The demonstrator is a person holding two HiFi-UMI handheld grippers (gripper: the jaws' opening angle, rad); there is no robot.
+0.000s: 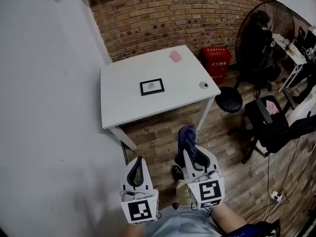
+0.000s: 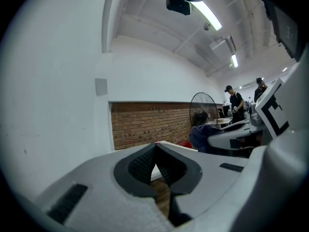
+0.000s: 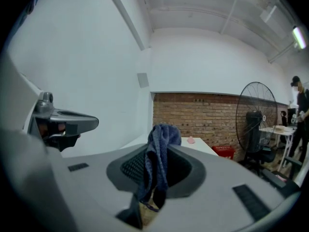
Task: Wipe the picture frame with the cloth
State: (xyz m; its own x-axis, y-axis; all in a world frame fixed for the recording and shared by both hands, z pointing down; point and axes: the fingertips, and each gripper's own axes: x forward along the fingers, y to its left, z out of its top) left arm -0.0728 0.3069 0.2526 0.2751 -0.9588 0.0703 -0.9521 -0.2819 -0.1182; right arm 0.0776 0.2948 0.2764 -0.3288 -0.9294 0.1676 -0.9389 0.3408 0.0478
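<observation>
**A:** What is there, counted?

**B:** One white surface [image 1: 121, 100], set against the white wall and the brick wall. One standing fan [image 1: 264, 31], one black chair [image 1: 269, 125] and one black stool [image 1: 228, 99] are off to your right. One red crate [image 1: 216, 59] sits on the floor by the bricks. You carry two hand-held grippers. There is one picture frame [image 1: 151, 87], one cloth [image 3: 161, 141], one pink thing [image 1: 175, 56] and one small round grey thing [image 1: 203, 85].

**A:** And the two in your hands?

**B:** Your left hand-held gripper [image 2: 155, 149] has its jaws pressed together at the tips, and nothing is between them. Your right hand-held gripper [image 3: 155, 154] is clamped on the dark blue cloth. The cloth bunches up above the jaw tips and hangs down through the gap between the jaws. Both are low and close to your body, side by side, well apart from the surface.

**A:** Where does the frame lie?

**B:** It lies flat near the middle of the surface, apart from everything else on it. The pink thing is near the far edge. The round grey thing is at the right near corner.

**A:** What lies between?

**B:** Wooden floor planks lie between you and the surface's near edge. The stool stands just beside the surface's right front leg. The chair is further right, and the fan is behind it. The left gripper view shows two people far back, beyond the fan.
</observation>
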